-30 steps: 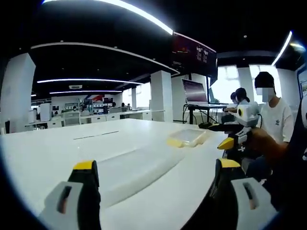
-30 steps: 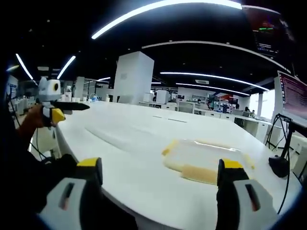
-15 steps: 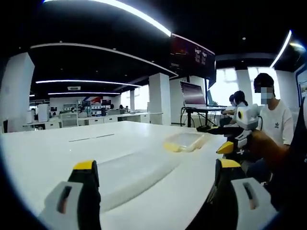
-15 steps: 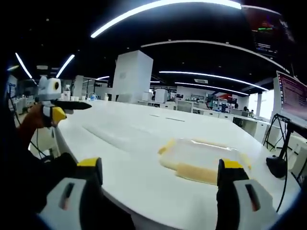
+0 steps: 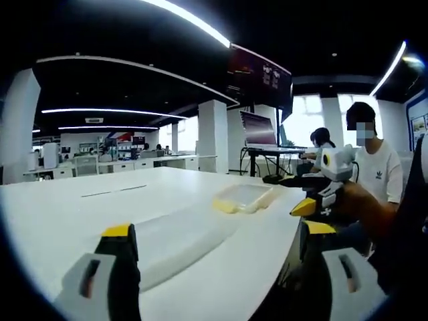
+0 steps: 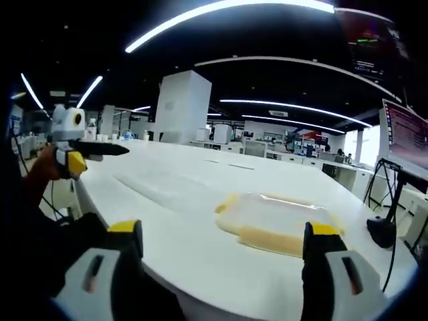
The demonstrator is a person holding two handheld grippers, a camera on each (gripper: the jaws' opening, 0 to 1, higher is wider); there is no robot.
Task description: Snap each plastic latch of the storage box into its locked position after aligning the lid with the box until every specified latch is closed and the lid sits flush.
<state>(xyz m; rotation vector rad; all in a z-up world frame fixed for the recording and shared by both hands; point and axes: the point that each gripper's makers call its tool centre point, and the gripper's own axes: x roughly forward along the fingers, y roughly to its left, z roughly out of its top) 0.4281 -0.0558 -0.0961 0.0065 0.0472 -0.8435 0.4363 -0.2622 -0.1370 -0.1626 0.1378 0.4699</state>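
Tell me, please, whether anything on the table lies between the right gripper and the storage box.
Nothing visible does. In the right gripper view, the right gripper has its jaws wide apart above the table's near edge, and only bare white tabletop separates them from the storage box, which sits just ahead, its lid on.

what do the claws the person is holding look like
Each claw has two light grey jaws with dark inner faces and yellow tips: the left claw and the right claw. Seen from the side, the left claw carries a white box above a long black jaw, with a yellow block below.
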